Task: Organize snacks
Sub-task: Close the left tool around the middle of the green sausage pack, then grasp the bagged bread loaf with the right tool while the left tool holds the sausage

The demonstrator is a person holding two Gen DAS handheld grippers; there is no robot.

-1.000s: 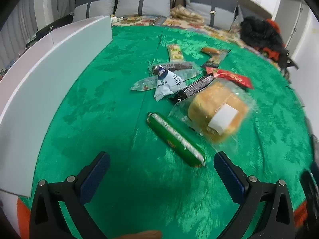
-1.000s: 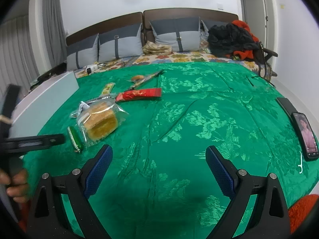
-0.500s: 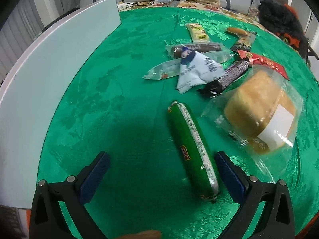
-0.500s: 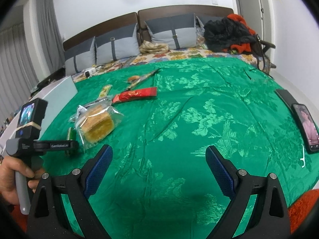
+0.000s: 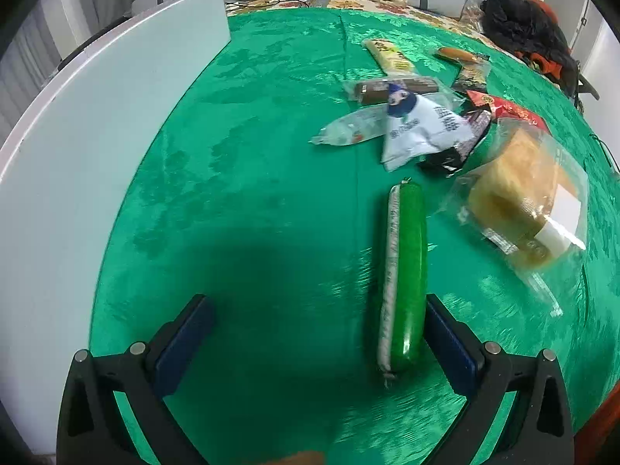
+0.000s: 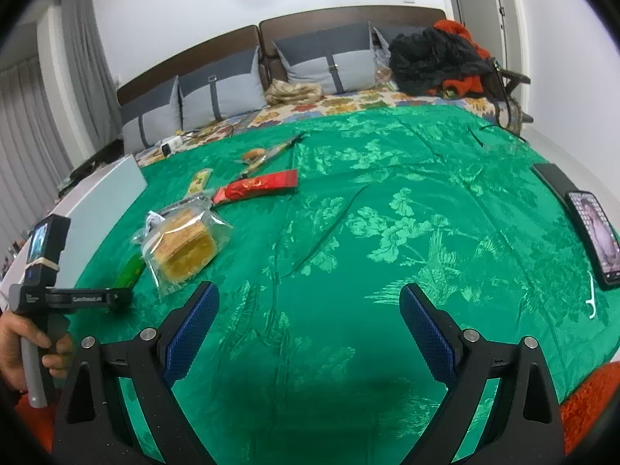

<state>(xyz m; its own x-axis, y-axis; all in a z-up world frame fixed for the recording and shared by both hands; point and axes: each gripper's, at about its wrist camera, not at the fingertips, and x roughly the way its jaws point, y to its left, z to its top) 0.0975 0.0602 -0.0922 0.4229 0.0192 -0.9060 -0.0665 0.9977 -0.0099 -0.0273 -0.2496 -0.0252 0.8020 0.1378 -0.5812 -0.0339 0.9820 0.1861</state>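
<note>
A long green sausage (image 5: 403,275) lies on the green cloth (image 5: 271,201). My left gripper (image 5: 316,316) is open low over the cloth, its right finger beside the sausage's near end. Behind lie a bagged bread loaf (image 5: 519,197), a white triangular packet (image 5: 420,128), a dark bar (image 5: 391,89), a clear pack (image 5: 348,131) and a red packet (image 5: 507,110). In the right wrist view my right gripper (image 6: 308,312) is open and empty over bare cloth, the loaf (image 6: 186,246) and red packet (image 6: 257,188) far to its left.
A white board (image 5: 89,147) runs along the cloth's left edge. A yellow stick (image 5: 387,54) and an orange sausage pack (image 5: 461,58) lie farther back. A phone (image 6: 595,232) and a dark case (image 6: 554,182) sit at the right edge. Pillows (image 6: 310,62) and dark clothes (image 6: 434,58) are behind.
My left gripper has moved forward and down toward the green sausage, which now lies lengthwise next to its right finger. The right gripper has barely moved.
</note>
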